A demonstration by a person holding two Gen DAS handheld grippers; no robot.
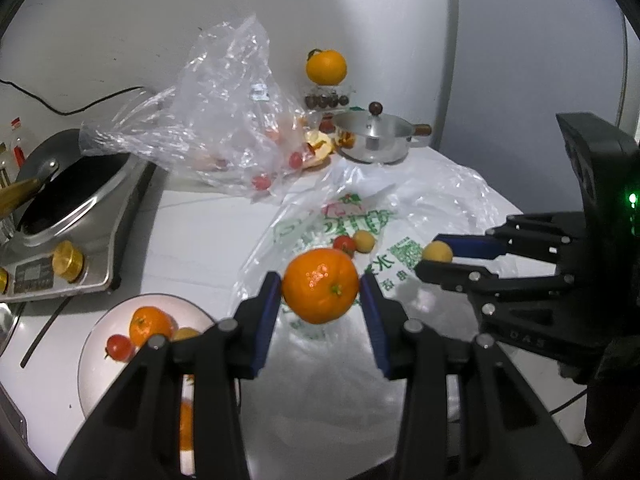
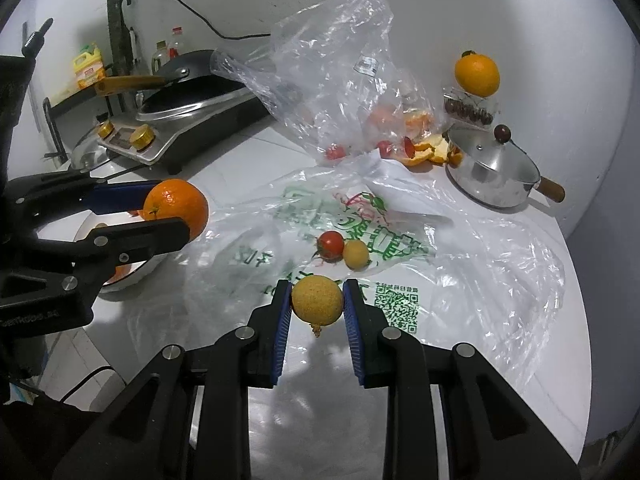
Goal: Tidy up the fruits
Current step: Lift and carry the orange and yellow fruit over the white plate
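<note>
My left gripper (image 1: 320,292) is shut on an orange (image 1: 320,286), held in the air above the printed plastic bag (image 1: 360,220). From the right wrist view the same orange (image 2: 176,208) shows between the left gripper's fingers (image 2: 152,210), over the white plate. My right gripper (image 2: 317,304) is shut on a small yellow fruit (image 2: 317,300); in the left wrist view that yellow fruit (image 1: 438,251) sits in the right gripper (image 1: 436,254). A white plate (image 1: 100,344) at lower left holds an orange (image 1: 150,326), a red tomato (image 1: 119,347) and a yellow fruit. A red tomato (image 2: 330,245) and a yellow fruit (image 2: 356,254) lie on the bag.
An induction stove with a black wok (image 1: 68,200) stands at the left. A clear bag (image 1: 224,120) with tomatoes and peel rises behind. A lidded steel pot (image 1: 374,136) stands at the back, with an orange (image 1: 326,66) perched on a clear box behind it.
</note>
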